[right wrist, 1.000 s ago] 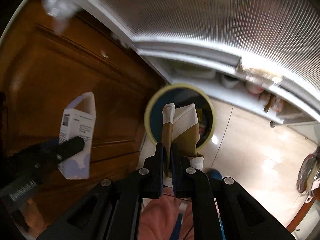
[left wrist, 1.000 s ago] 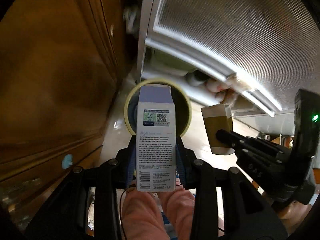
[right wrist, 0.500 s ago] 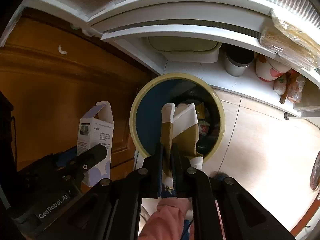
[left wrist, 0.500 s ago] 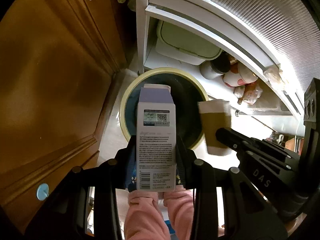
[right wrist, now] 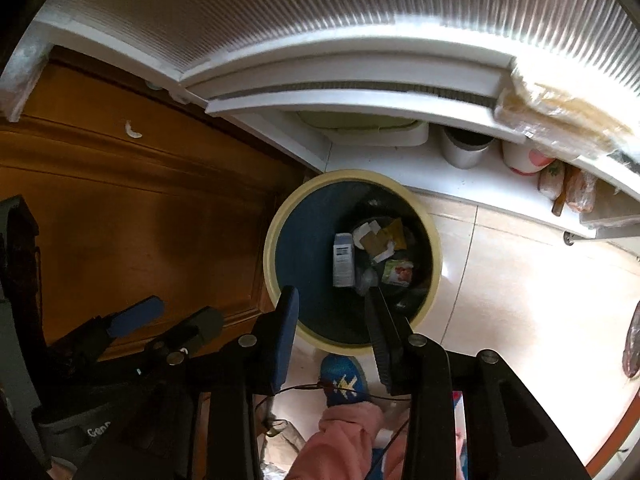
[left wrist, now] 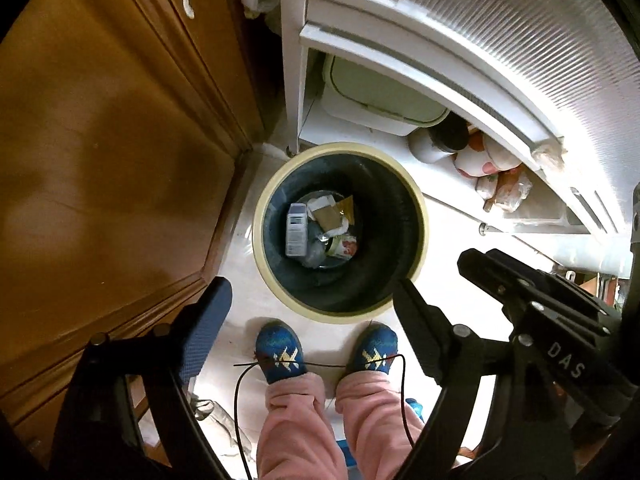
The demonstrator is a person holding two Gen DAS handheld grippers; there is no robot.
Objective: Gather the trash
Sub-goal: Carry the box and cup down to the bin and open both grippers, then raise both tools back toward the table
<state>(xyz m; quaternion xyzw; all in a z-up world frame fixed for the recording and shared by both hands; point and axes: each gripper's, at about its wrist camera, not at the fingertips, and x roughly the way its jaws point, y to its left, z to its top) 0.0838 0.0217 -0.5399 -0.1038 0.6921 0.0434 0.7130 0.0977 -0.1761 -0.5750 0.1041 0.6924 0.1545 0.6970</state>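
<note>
Two pieces of trash had just gone into the bin. In the left wrist view, the left tongs (left wrist: 308,308) stood spread wide with nothing between them, having just been opening, and they pointed straight down over the round bin (left wrist: 420,216) with its pale yellow rim. The white carton (left wrist: 296,229) lay at the bottom on the left, among other scraps, with the brown-and-white paper wrapper (left wrist: 326,216) just beside it. The person's blue slippers (left wrist: 280,350) stood on the floor close to the near rim. The right tongs (left wrist: 520,292) showed at the right edge, clear of the bin's mouth.

In the right wrist view, the right tongs (right wrist: 332,312) were partly spread and empty, their jaws also having just been opening, aimed at the bin (right wrist: 276,240). The carton (right wrist: 343,259) and the wrapper (right wrist: 374,238) lay inside, well below the rim. The left tongs (right wrist: 168,320) sat at the lower left, beside the wooden cabinet door (right wrist: 140,220).

Half a second earlier each tongs had pinched its piece above the bin: the left the upright carton, the right the folded wrapper. Now both pieces lay dropped inside and both tongs were bare. By my judgement this pair of items was dealt with, and the hands were free to fetch more trash, if any was left.
</note>
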